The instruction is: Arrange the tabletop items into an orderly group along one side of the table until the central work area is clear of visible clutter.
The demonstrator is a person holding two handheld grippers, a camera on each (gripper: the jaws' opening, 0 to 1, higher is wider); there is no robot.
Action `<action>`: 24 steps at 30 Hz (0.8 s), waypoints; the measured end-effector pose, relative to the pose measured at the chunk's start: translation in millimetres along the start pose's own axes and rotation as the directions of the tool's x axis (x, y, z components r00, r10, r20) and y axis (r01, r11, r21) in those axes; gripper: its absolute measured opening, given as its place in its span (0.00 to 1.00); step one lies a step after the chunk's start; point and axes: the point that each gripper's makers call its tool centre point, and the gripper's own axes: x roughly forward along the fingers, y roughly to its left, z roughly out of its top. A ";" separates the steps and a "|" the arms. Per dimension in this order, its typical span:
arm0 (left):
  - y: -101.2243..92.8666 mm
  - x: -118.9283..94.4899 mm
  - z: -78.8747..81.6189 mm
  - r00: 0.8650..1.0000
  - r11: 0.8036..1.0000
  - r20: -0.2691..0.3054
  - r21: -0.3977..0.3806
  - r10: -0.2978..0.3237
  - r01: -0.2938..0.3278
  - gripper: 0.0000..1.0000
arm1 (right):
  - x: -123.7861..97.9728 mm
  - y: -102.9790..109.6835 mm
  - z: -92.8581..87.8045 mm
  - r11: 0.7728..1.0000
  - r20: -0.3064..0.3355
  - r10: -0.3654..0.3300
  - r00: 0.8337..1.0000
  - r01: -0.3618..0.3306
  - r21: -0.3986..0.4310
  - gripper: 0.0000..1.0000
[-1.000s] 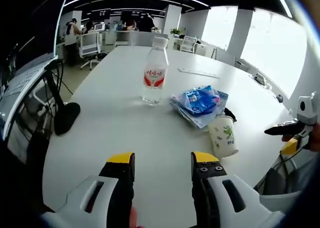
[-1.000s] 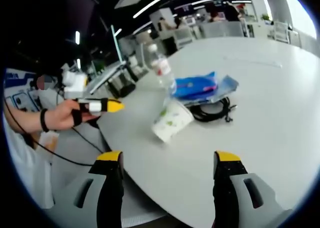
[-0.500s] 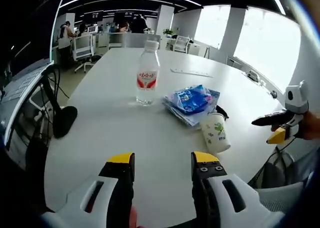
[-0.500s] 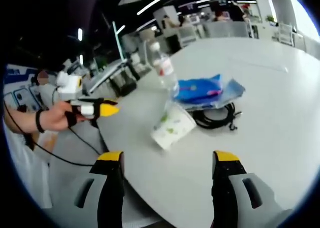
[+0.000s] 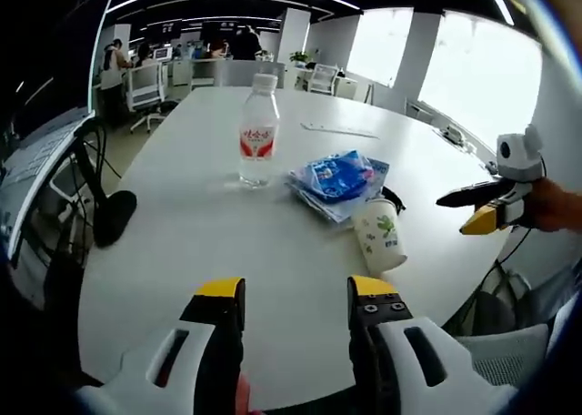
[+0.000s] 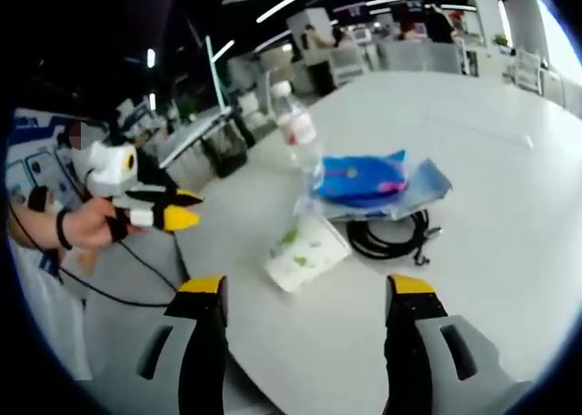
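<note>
On a white table, left to right, a water bottle, blue snack packets and a paper cup cluster mid-table, unsorted, a black cable half-hidden under the packets, while the left gripper and right gripper hover above with jaws apart, holding nothing.

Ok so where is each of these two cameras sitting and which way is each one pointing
Left gripper view: rides on the left tongs, looking across the white table at the water bottle, blue packet and paper cup; its own open jaws show, and the right tongs come in from the right.
Right gripper view: rides on the right tongs, facing the same cluster plus a black cable; the left tongs are held in a hand.
Shared: bottle, packet, cup, table.
</note>
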 end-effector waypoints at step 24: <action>-9.9 -5.0 -3.1 1.000 1.000 0.005 0.030 0.001 -0.001 0.44 | 34.1 -33.6 28.9 1.000 -0.011 -0.007 1.000 0.007 -0.004 0.68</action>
